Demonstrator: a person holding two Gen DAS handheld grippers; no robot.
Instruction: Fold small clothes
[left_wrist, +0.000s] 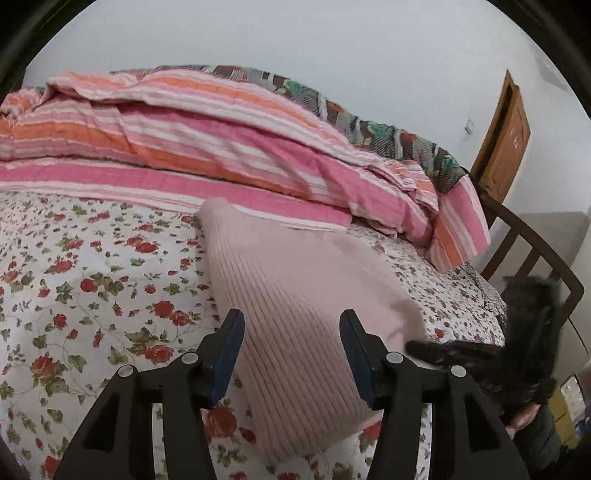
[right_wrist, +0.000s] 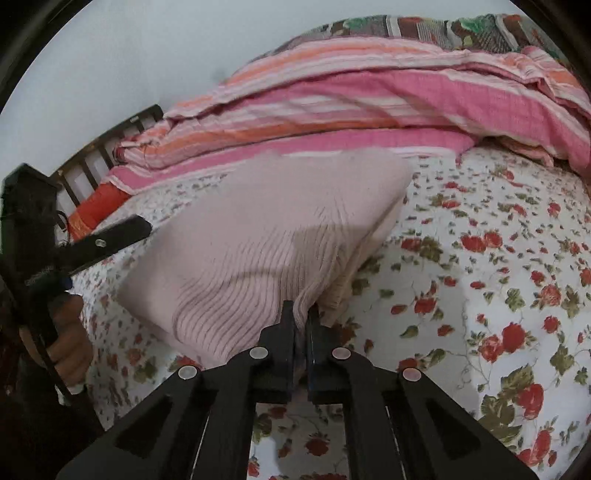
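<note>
A pale pink ribbed knit garment lies folded on the floral bedsheet. My left gripper hovers over its near part, its jaws open and wide apart, with the knit below them and neither pad pressing on it. In the right wrist view the same pink garment fills the middle. My right gripper is shut on its near edge, with a ridge of fabric pinched between the pads. The right gripper also shows as a dark blur at the garment's right corner. The left gripper and a hand appear at the left.
A bunched pink and orange striped quilt lies along the far side of the bed, over a patterned blanket. A dark wooden bed rail stands at the end. A wooden door is in the white wall. The floral sheet spreads around the garment.
</note>
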